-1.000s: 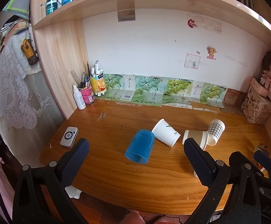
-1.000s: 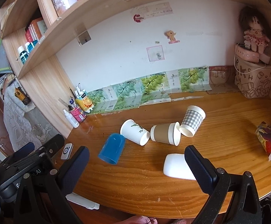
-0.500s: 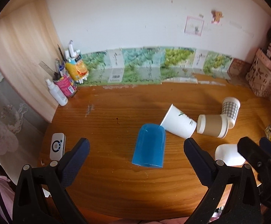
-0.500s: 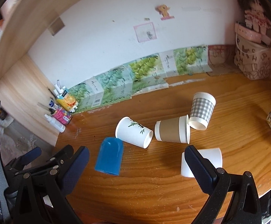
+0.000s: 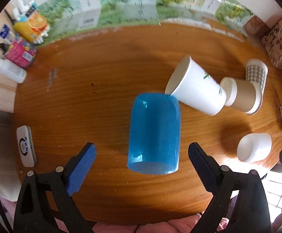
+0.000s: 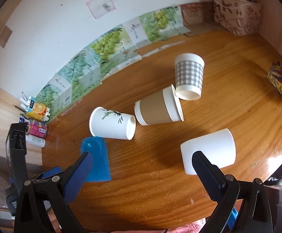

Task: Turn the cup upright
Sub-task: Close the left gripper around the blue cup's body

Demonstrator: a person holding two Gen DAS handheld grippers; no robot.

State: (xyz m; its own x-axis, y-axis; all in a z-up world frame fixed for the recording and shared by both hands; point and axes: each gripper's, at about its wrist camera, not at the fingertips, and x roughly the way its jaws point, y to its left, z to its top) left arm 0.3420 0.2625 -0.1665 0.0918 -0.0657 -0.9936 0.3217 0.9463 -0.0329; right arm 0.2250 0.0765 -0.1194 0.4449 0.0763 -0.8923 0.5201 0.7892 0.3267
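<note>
I see the blue cup (image 5: 154, 134) lying on its side on the wooden desk (image 5: 82, 97). My left gripper (image 5: 141, 151) is wide open and holds nothing. The cup lies between its two fingers (image 5: 81, 167), not touching them. The cup's far end touches a white cup with leaves (image 5: 197, 89), also on its side. My right gripper (image 6: 141, 161) is wide open and empty too. A plain white cup (image 6: 208, 155) lies just past its right finger.
</note>
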